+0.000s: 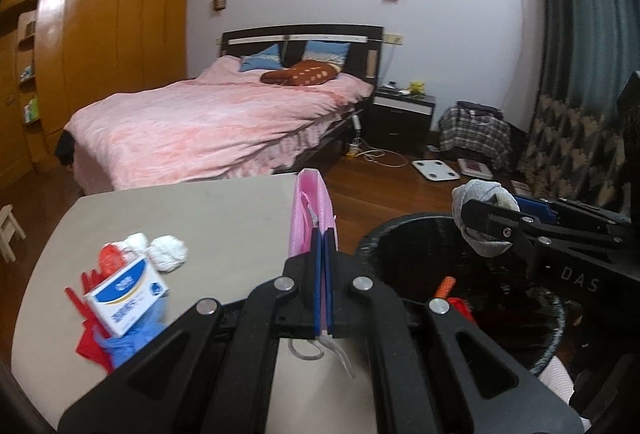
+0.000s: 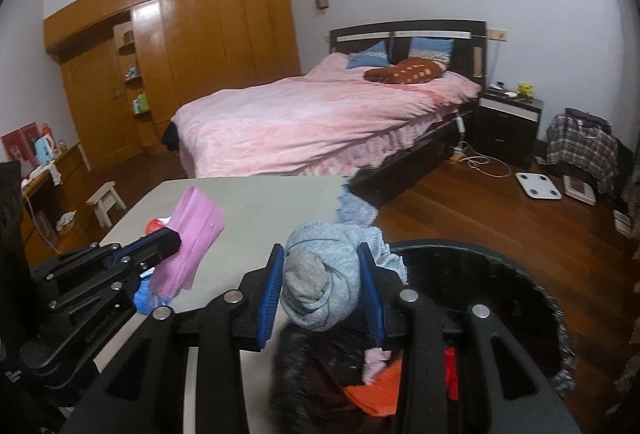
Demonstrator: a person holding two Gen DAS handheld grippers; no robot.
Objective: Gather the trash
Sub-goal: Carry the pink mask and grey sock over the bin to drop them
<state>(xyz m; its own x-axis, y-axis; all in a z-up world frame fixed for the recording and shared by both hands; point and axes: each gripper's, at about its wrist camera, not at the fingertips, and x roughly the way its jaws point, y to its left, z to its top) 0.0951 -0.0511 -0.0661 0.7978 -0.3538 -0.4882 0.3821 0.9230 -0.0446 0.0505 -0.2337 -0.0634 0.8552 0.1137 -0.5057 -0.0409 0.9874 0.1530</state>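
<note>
We see one round black bin (image 1: 472,274) with mesh walls at the near right, just beside the table (image 1: 224,218). Inside it lie crumpled orange-red scraps (image 2: 376,390), a bright red piece (image 2: 451,370) and a small pale pink bit; we cannot count more in its dark interior.

Our left gripper (image 1: 323,254) has its jaws pressed together on one pink face mask (image 1: 310,210), a thin pleated sheet standing upright above the table's near edge, its white ear loops dangling below. Our right gripper (image 2: 326,282) is clamped on one balled grey sock (image 2: 324,282), soft and knitted, held over the bin's near rim, its blue ribbed pads (image 2: 272,286) pressing either side.

On the smooth grey tabletop at the near left we count two white wadded tissues (image 1: 168,252), one white-and-blue cardboard box (image 1: 126,298), one crumpled blue glove (image 1: 132,338) and flat red plastic scraps (image 1: 90,338), all bunched together and touching.
</note>
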